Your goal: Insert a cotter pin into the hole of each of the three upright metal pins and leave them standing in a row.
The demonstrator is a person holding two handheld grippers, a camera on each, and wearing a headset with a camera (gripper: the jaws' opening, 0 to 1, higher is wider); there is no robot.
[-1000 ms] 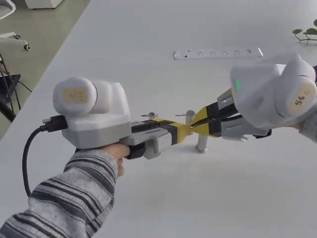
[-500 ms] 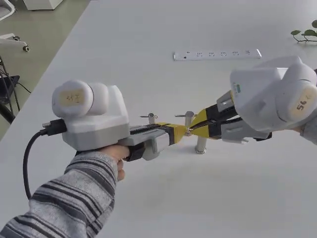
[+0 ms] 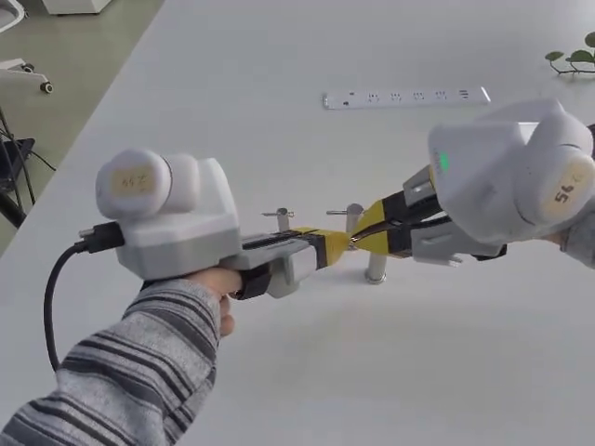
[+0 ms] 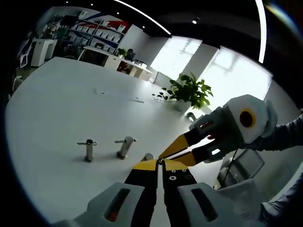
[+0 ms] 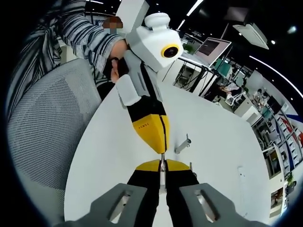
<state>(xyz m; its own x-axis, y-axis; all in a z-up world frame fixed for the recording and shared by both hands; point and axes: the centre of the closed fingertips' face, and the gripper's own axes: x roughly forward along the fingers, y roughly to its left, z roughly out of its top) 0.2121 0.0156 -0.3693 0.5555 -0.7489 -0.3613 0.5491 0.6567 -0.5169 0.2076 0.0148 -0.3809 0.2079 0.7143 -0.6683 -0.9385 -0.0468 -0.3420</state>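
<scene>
Open tabletop (image 3: pixel 279 372) surrounds the upright pins (image 3: pixel 376 269); the power strip (image 3: pixel 406 97) lies well behind.

White workbench (image 3: pixel 232 74), power strip (image 3: pixel 406 97), potted plant (image 4: pixel 189 92), bright windows (image 4: pixel 231 71), mesh chair (image 5: pixel 42 127).

Three short silver metal pins are standing upright on the white counter (image 3: pixel 279 111). The far-left pin (image 3: pixel 284 222) is carrying a thin first cotter pin (image 3: pixel 273 215) that is poking out sideways near its top. The middle pin (image 3: pixel 354 217) is carrying a second cotter pin (image 3: pixel 336 213) likewise. The third pin (image 3: pixel 376 270) is standing nearer and further right, with its top hidden. A thin metal sliver, apparently the last cotter pin (image 5: pixel 162 162), is sitting pinched in the right claw (image 5: pixel 162 166).
</scene>
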